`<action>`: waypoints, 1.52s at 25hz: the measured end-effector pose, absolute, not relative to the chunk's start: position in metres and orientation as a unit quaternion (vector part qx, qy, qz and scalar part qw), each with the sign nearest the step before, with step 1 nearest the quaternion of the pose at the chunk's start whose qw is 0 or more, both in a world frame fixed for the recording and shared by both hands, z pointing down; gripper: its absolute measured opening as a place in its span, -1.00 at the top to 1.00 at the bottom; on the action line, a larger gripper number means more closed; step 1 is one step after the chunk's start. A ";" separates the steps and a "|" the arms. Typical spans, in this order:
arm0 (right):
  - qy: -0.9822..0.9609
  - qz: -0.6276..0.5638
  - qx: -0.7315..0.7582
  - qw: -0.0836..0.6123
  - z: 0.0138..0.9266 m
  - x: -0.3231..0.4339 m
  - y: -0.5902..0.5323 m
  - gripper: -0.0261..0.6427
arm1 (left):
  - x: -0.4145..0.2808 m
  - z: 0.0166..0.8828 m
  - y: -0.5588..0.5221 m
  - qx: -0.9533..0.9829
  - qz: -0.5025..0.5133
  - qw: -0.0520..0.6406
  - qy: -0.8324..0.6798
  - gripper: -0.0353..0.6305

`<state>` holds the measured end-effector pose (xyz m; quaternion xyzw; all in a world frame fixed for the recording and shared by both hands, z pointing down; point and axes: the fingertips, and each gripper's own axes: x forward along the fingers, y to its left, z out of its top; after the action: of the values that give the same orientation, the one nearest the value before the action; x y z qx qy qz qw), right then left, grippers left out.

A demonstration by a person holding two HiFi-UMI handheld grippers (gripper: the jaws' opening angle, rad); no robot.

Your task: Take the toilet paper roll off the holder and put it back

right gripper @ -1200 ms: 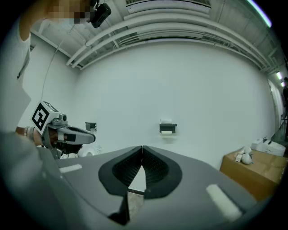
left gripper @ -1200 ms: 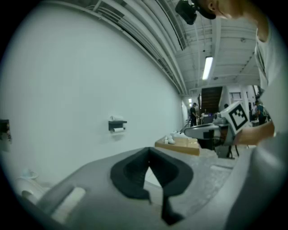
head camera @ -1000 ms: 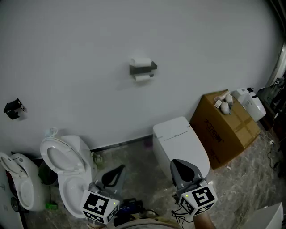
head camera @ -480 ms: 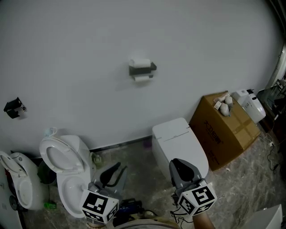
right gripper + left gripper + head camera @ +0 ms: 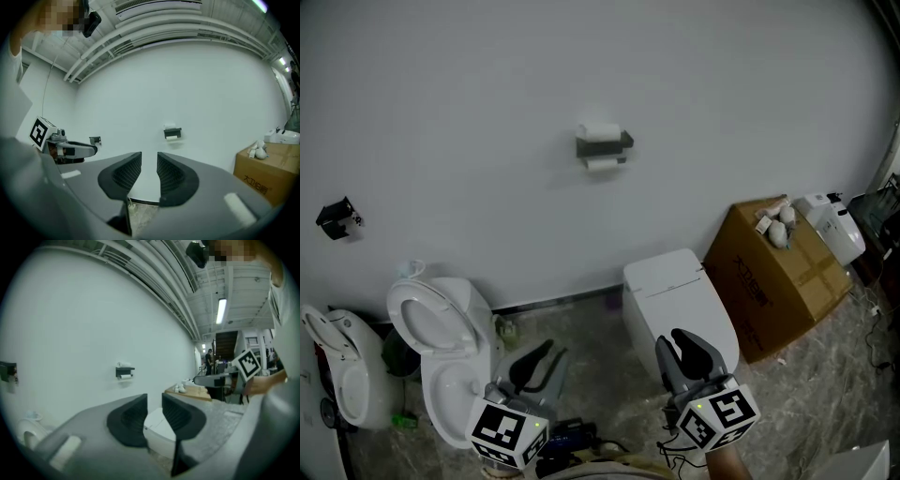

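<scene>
well beyond left hand-held gripper (image 5: 547, 351) and right hand-held gripper (image 5: 674, 339), both just-opened, empty: toilet paper roll (image 5: 599, 130)

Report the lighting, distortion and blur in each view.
Head view: dim, flat light, dark vignette at the right edge, the toilet paper holder small but sharp. Left gripper view: strong fisheye with black corners; the ceiling light blows out. Right gripper view: the same fisheye bows the ceiling pipes; a mosaic patch sits top left.
</scene>
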<state>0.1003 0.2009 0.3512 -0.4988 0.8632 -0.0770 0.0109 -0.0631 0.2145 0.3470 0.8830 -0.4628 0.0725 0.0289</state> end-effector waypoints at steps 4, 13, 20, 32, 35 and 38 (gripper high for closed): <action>0.868 -0.083 -0.489 0.011 0.356 0.107 0.205 0.65 | -0.058 0.348 0.221 0.877 0.073 0.029 -0.473 0.64; 0.878 -0.074 -0.474 0.008 0.366 0.119 0.215 0.65 | -0.036 0.349 0.240 0.874 0.071 0.016 -0.479 0.64; 0.878 -0.063 -0.474 0.015 0.360 0.129 0.219 0.65 | -0.024 0.347 0.243 0.876 0.066 0.006 -0.478 0.64; 0.865 -0.070 -0.496 0.012 0.373 0.136 0.191 0.65 | -0.022 0.358 0.208 0.886 0.055 0.017 -0.459 0.64; 0.863 -0.069 -0.501 0.016 0.370 0.137 0.178 0.65 | -0.020 0.359 0.191 0.890 0.058 0.019 -0.452 0.64; 0.859 -0.067 -0.508 0.015 0.368 0.138 0.161 0.65 | -0.016 0.355 0.170 0.895 0.061 0.011 -0.441 0.64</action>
<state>0.1375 0.1614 0.3684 -0.5076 0.8589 -0.0668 0.0151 -0.0164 0.1699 0.3550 0.8955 -0.4408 0.0611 0.0111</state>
